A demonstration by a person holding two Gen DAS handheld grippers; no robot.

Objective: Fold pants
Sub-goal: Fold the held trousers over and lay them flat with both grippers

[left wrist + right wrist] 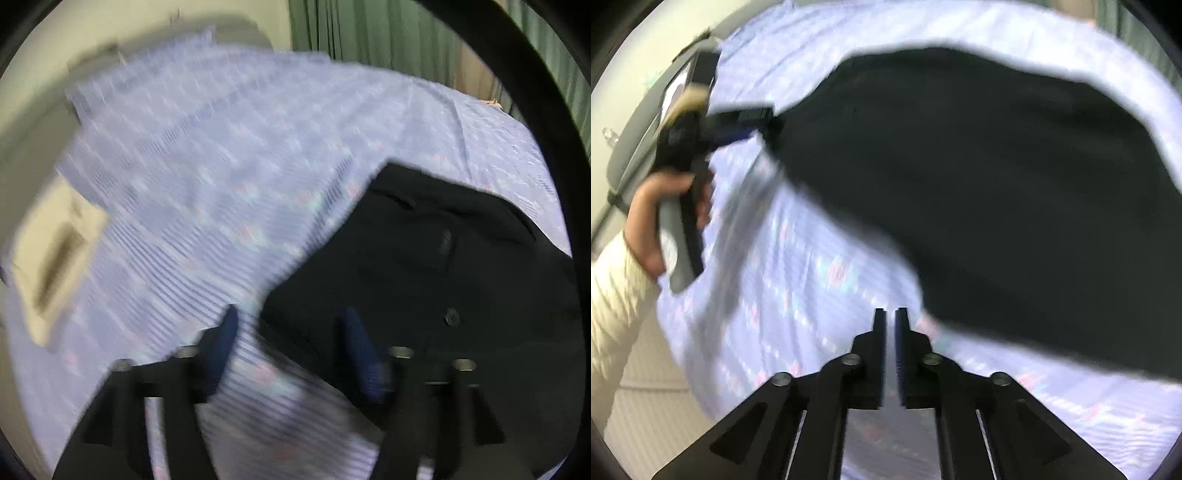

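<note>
While the black pants [424, 280] lie bunched on the striped bed [207, 177], I list my left tool [291, 332] wide and empty, right tool [891, 321] narrow and empty: risk, pinching the sheet along with cloth.

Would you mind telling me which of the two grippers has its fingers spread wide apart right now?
The left gripper: bedsheet shows in the broad gap between its blue fingers. The right gripper has only a thin slit between its fingers, and nothing sits in it.
</note>
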